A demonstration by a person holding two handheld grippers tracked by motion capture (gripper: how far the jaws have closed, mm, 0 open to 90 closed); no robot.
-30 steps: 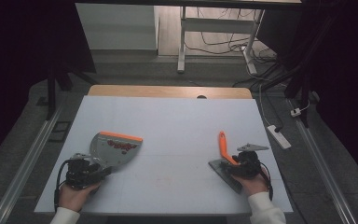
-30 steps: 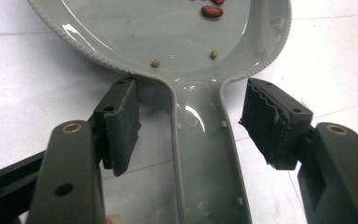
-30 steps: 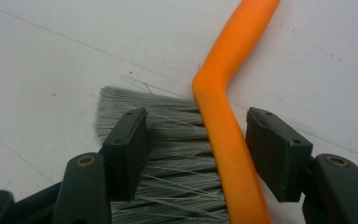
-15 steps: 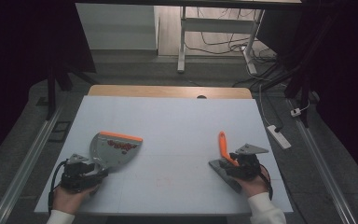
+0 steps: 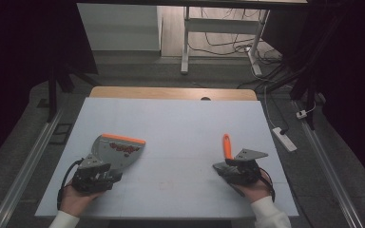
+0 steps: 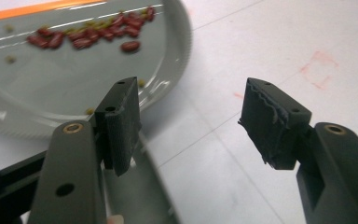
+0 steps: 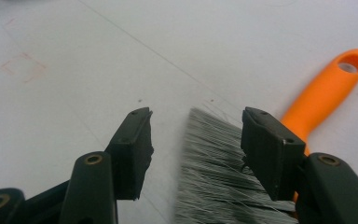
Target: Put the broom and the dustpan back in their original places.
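In the high view the left gripper [image 5: 96,175] sits near the front left of the table [image 5: 180,118], at the handle end of a grey dustpan [image 5: 116,151] with an orange front lip. In the left gripper view its jaws stand about half apart and have just been closing a little; the dustpan's thin grey handle [image 6: 144,186] runs up beside the left pad [image 6: 120,122], while the right pad [image 6: 272,122] hangs over bare table, so nothing is pinched between them. Red beans [image 6: 91,33] and a few small green ones lie in a line near the dustpan's orange edge. The right gripper [image 5: 240,167] rests near the front right, just behind a brush [image 5: 227,146] with an orange handle. In the right gripper view its jaws are wide and have just been closing slightly; the grey bristles [image 7: 214,172] lie between the pads, close against the right one, and the orange handle [image 7: 326,93] points away beyond it. Whether that pad touches the bristles I cannot tell; the left pad is clear of them.
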